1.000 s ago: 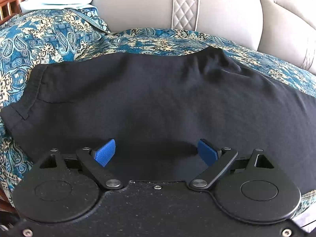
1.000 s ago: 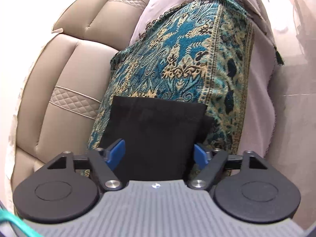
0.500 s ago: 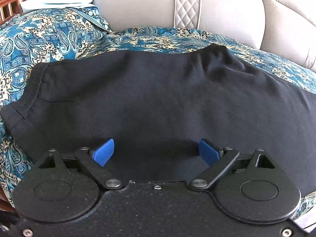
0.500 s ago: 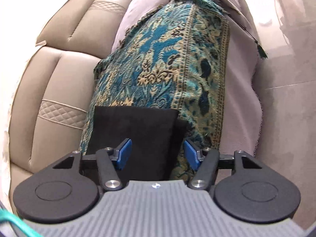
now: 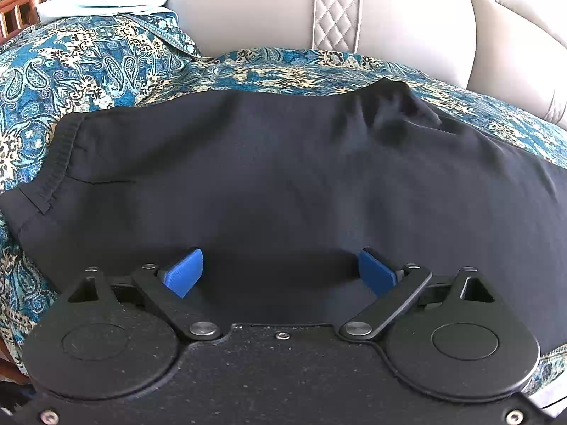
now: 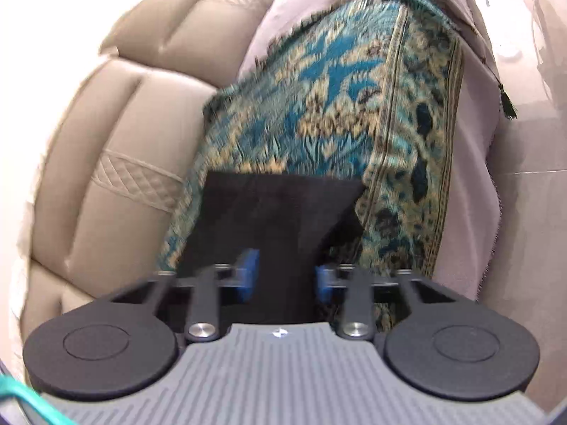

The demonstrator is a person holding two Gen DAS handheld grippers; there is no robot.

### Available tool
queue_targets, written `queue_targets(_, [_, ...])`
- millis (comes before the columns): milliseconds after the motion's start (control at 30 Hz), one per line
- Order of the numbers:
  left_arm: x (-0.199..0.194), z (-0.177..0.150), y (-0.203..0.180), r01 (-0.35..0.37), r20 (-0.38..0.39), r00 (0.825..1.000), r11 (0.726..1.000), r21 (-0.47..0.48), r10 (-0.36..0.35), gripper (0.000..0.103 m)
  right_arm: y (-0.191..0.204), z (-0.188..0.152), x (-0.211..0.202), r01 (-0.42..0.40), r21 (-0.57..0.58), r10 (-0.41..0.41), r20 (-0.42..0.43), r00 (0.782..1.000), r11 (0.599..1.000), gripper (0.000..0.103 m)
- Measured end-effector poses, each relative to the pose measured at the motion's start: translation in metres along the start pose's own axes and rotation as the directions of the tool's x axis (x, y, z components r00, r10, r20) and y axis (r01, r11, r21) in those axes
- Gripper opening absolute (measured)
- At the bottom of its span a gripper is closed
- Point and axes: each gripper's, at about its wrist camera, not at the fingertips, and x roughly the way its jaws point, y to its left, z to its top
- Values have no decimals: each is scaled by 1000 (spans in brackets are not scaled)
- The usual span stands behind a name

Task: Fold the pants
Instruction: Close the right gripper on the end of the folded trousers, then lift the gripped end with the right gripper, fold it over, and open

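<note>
Black cotton pants [image 5: 283, 177] are lying across the paisley sofa throw [image 5: 88, 63]; we are narrowing the right gripper [image 6: 287, 278] around a leg edge while the left gripper [image 5: 281, 271] is gaping, risking a thin, slipping pinch.
</note>
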Motion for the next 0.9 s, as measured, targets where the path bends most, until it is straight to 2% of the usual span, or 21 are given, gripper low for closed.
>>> queue_targets(67, [0, 0, 0, -1, 1, 1000, 1000, 0, 1, 96, 7, -2, 4, 16, -31, -16, 6, 1000, 999, 31])
queue_targets(133, [0, 0, 0, -1, 1, 1000, 1000, 1, 1, 97, 14, -3, 8, 46, -55, -44, 28, 999, 997, 46])
queue_targets(233, [1, 1, 3, -1, 2, 1000, 1000, 4, 1, 97, 21, -2, 15, 62, -63, -59, 53, 997, 996, 46])
queue_targets(300, [1, 3, 5, -5, 1, 1000, 1000, 2, 5, 97, 27, -1, 21, 95, -81, -89, 72, 993, 992, 40])
queue_targets(367, [0, 4, 8, -11, 2, 1000, 1000, -5, 11, 96, 37, -1, 27, 164, -112, -153, 94, 984, 980, 9])
queue_targets(433, [-2, 4, 13, -14, 11, 1000, 1000, -13, 14, 95, 53, -5, 31, 221, -170, -203, 118, 972, 960, 7])
queue_targets(500, [-5, 3, 18, -17, 31, 999, 1000, -19, 17, 88, 78, -16, 34, 265, -276, -231, 151, 961, 924, 7])
queue_targets(567, [-10, 0, 23, -25, 59, 998, 999, -20, 26, 68, 109, -35, 36, 269, -401, -212, 182, 960, 876, 6])
queue_targets(633, [-14, -1, 27, -41, 67, 997, 999, -23, 42, 57, 141, -62, 40, 239, -498, -170, 182, 969, 834, 6])
queue_targets(667, [-15, -1, 31, -38, 62, 997, 999, -30, 40, 54, 160, -82, 43, 211, -553, -141, 166, 976, 806, 6])
queue_targets(733, [-16, -1, 36, -20, 57, 998, 999, -46, 22, 53, 193, -123, 49, 152, -656, -95, 123, 988, 739, 6])
queue_targets(833, [-22, -1, 44, -21, 64, 998, 998, -58, 25, 53, 238, -204, 53, 6, -805, -12, -1, 1000, 593, 6])
queue_targets(900, [-28, -1, 49, -28, 71, 997, 997, -66, 33, 53, 260, -265, 50, -116, -881, 31, -115, 993, 458, 6])
